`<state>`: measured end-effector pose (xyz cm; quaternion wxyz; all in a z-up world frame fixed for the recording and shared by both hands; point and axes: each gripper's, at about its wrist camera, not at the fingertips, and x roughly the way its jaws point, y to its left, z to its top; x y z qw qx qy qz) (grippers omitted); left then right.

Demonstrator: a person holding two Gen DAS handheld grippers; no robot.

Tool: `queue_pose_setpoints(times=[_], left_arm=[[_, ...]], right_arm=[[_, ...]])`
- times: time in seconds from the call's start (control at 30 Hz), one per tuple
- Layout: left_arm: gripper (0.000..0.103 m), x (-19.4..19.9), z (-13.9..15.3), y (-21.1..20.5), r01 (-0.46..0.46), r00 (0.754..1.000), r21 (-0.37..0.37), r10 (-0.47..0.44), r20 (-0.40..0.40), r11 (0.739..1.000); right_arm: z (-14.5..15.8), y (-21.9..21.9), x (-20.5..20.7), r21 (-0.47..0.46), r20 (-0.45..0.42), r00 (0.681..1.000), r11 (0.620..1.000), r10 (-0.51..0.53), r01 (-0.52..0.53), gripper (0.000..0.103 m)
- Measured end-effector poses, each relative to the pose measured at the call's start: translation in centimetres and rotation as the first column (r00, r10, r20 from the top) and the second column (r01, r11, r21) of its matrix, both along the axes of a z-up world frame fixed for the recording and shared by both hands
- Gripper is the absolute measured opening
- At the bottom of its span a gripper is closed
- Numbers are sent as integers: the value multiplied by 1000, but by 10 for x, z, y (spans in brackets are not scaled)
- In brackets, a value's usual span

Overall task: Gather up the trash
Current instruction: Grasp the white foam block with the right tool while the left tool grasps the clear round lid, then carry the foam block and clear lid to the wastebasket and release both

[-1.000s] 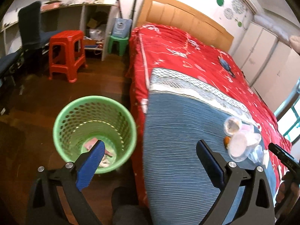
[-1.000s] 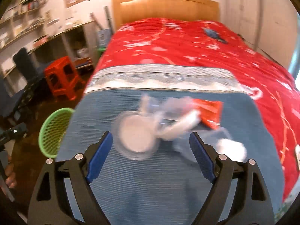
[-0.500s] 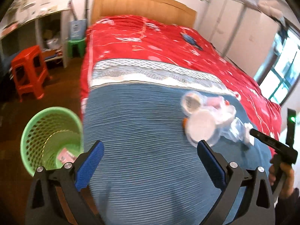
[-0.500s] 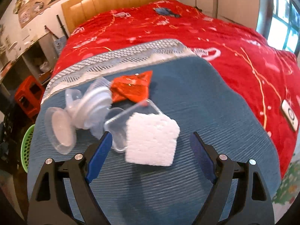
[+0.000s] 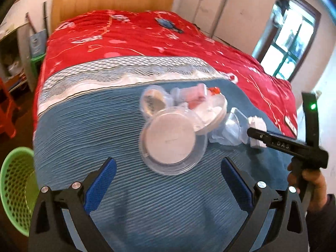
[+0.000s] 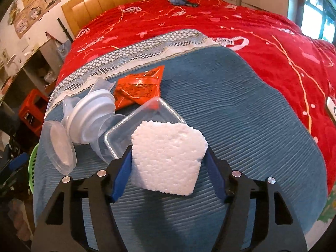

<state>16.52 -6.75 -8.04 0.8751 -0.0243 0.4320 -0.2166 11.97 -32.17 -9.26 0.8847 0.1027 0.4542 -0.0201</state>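
A heap of trash lies on the blue blanket (image 5: 94, 130): a round clear lid (image 5: 172, 140), a small clear cup (image 5: 154, 103), a clear tray (image 6: 142, 124), an orange wrapper (image 6: 138, 88) and a white foam block (image 6: 168, 155). My right gripper (image 6: 168, 157) is closing on the foam block, and both blue pads touch its sides. In the left wrist view the right gripper (image 5: 258, 135) reaches in from the right, held by a hand. My left gripper (image 5: 168, 163) hangs open just short of the round lid, with nothing in its grip.
A green mesh basket (image 5: 14, 189) stands on the floor at the bed's left corner. A red quilt (image 5: 147, 37) covers the far bed up to the wooden headboard. A red stool (image 6: 31, 109) and shelves stand to the left, and a phone (image 6: 331, 109) lies at the right edge.
My left gripper swung from over the green basket to the trash heap on the bed. The right gripper dropped to the foam block and its jaws narrowed onto it.
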Motion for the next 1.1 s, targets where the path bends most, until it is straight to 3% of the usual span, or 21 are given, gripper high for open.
queue_pose_setpoints(times=[0.23, 0.43, 0.9, 0.97, 1.1], left_arm=[[96, 22, -20, -30, 69, 998, 87, -69, -3, 994], [96, 36, -33, -39, 84, 996, 117, -83, -14, 990], [96, 43, -43, -47, 83, 997, 136, -82, -16, 987], [89, 43, -43, -47, 86, 996, 133, -86, -8, 987], [89, 37, -38, -43, 71, 997, 130, -74, 14, 989]], right_arm=[[11, 1, -8, -2, 30, 999, 1000, 27, -27, 65], [18, 0, -12, 5, 50, 998, 999, 38, -38, 65], [20, 13, -12, 3, 54, 995, 997, 81, -81, 65], [21, 15, -13, 1, 57, 995, 996, 85, -85, 65], [26, 18, -16, 0, 70, 993, 996, 91, -91, 65]])
